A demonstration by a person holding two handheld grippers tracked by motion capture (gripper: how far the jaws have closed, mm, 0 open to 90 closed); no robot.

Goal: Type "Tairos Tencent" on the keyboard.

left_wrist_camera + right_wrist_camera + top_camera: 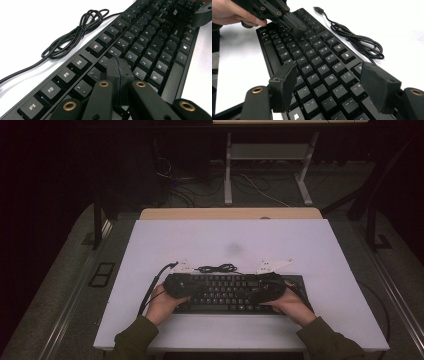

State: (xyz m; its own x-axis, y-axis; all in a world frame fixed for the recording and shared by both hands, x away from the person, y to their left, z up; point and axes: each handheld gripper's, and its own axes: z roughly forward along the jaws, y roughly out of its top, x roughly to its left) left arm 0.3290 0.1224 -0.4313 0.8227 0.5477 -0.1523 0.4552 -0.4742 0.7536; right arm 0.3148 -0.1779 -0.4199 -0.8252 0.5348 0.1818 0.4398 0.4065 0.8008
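While the black keyboard [227, 292] lies flat near the person's edge of the white table [320, 250], its long axis runs left to right across that table, so each gripper meets it from the near side at its own end; the coiled black cable [217, 268] lies just beyond the far edge of the keyboard, apart from both tools.

Over the left half sits the left gripper [117, 68]; its jaws are pressed together with nothing between them, and their joined tip points down at the number and upper letter rows, close over the keys, though whether it touches a keycap cannot be told; the right gripper view shows the same closed tip [294, 25] low over those rows, with the person's left hand [232, 12] behind it.

Over the right half, the right gripper [332, 82] has its jaws spread wide, one on either side of the punctuation keys, hovering above them and holding nothing; the person's right hand [290, 306] rests at the near right corner of the keyboard.

As a judgement, the left gripper is the nearer to a key press; its closed tip serves as a single prodding point, so the coming move turns on a short drop straight down.
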